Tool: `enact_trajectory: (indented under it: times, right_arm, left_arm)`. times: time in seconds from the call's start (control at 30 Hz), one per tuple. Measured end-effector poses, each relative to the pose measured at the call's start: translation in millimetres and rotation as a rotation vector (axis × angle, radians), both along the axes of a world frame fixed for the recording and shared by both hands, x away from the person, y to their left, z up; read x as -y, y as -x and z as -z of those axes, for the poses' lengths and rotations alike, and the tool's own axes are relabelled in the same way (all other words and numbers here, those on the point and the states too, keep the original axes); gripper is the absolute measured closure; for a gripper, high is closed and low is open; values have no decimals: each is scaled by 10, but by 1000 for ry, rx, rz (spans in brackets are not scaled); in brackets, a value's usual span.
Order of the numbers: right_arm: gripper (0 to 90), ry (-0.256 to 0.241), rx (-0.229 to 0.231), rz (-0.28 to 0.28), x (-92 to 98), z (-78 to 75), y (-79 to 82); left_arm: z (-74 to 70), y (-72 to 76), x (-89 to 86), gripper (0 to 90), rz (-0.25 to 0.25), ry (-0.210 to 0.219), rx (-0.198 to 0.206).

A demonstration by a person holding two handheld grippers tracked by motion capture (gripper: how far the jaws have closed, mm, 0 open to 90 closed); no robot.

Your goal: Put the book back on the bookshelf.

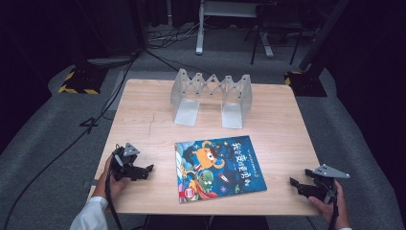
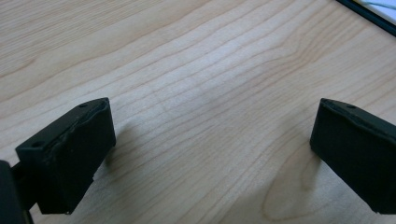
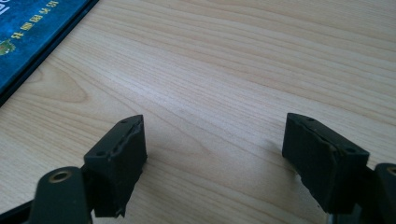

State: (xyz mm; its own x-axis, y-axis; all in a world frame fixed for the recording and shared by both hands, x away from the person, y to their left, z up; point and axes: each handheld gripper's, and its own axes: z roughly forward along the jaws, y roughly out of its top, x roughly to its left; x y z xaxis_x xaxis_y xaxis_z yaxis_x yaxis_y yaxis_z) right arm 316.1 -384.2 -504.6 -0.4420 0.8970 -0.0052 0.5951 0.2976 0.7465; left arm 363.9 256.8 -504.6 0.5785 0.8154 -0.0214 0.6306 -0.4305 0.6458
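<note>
Book (image 1: 219, 166) is lying flat between 2 grippers, left (image 1: 149, 168) and right (image 1: 292, 182), both resting spread-jawed, flanking it for pickup.

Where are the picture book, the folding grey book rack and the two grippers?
picture book (image 1: 219, 167), high view, cover's middle
book rack (image 1: 212, 91), high view, accordion middle
left gripper (image 1: 147, 169), high view, jaw tips
right gripper (image 1: 293, 182), high view, jaw tips

A light wooden table (image 1: 143, 110) carries a picture book (image 1: 218, 167) at lower centre and a grey folding bookstand (image 1: 210, 96) at upper centre.
</note>
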Motion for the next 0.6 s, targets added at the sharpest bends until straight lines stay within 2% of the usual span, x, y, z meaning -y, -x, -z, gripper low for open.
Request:
enact_trajectory:
  times: [0.03, 0.17, 0.23, 0.3, 0.37, 0.4, 0.47, 0.6]
  right_arm:
    - [220, 0, 1, -3, 1, 0, -1]
    - [219, 0, -1, 0, -8, 0, 4]
    - [220, 3, -1, -31, -30, -2, 18]
    - [227, 12, 1, -58, -53, -8, 23]
    - [242, 19, 3, -80, -67, -15, 31]
    - [253, 23, 5, -88, -81, -20, 45]
    - [257, -8, -10, -109, -130, -29, 65]
    - [269, -45, -7, -185, -288, -64, 89]
  left_arm:
    - [-8, 13, -5, 5, 60, -10, -3]
    - [-10, 47, 13, 5, 100, -12, -2]
    - [-20, 57, 27, 16, 99, -5, -12]
    - [-35, 70, 27, 69, 128, -4, -4]
    - [-35, 76, 38, 118, 133, 11, 12]
    - [-41, 76, 43, 173, 145, 11, 19]
    - [-41, 76, 98, 152, 154, 3, 19]
    - [-62, -5, 226, 170, 168, 35, 1]
